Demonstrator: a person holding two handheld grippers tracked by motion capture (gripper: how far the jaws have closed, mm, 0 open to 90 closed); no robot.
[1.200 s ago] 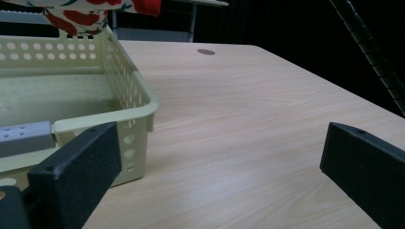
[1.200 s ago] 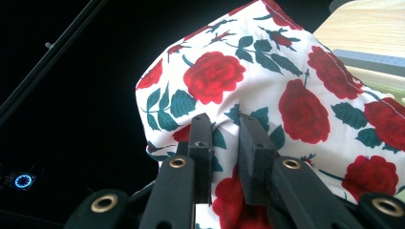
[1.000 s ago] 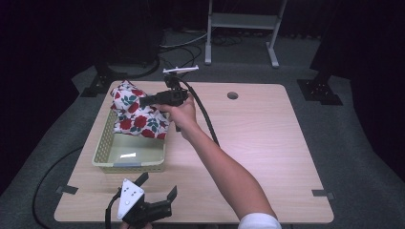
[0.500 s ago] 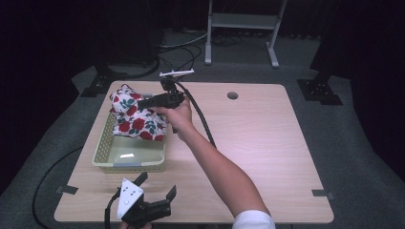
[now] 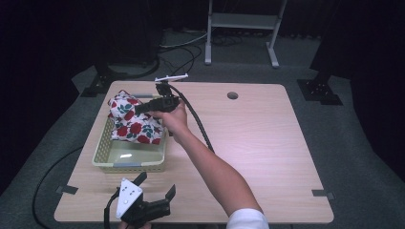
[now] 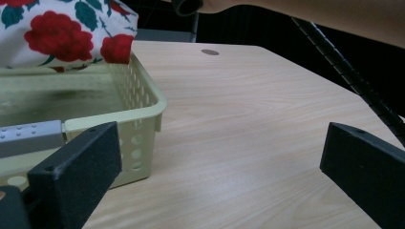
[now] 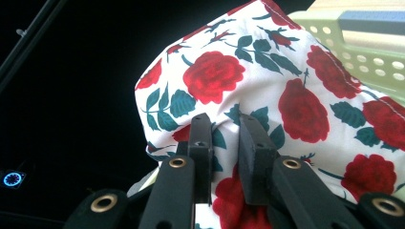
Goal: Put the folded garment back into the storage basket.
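A white cloth printed with red roses (image 5: pixel 130 119) lies bunched in the far end of a pale yellow plastic basket (image 5: pixel 107 161) on the left of the wooden table. My right gripper (image 5: pixel 138 109) reaches over the basket and is shut on a fold of the rose cloth (image 7: pixel 286 86), which bulges between and past its fingertips (image 7: pixel 200 125). My left gripper (image 5: pixel 155 185) rests at the table's near edge, in front of the basket, with its jaws wide open and nothing between them. In the left gripper view the basket (image 6: pixel 143 102) and cloth (image 6: pixel 62 33) lie ahead on the left.
The near half of the basket (image 5: pixel 129 155) holds nothing. A black cable (image 5: pixel 193 117) trails from the right gripper across the table. The table (image 5: pixel 267 143) has a small round hole (image 5: pixel 232 95) near its far edge. Dark floor and a metal stand (image 5: pixel 241 21) lie beyond.
The right hand has sunk a little toward the basket, carrying the pinched cloth lower into its far end. The left gripper has stayed where it was.
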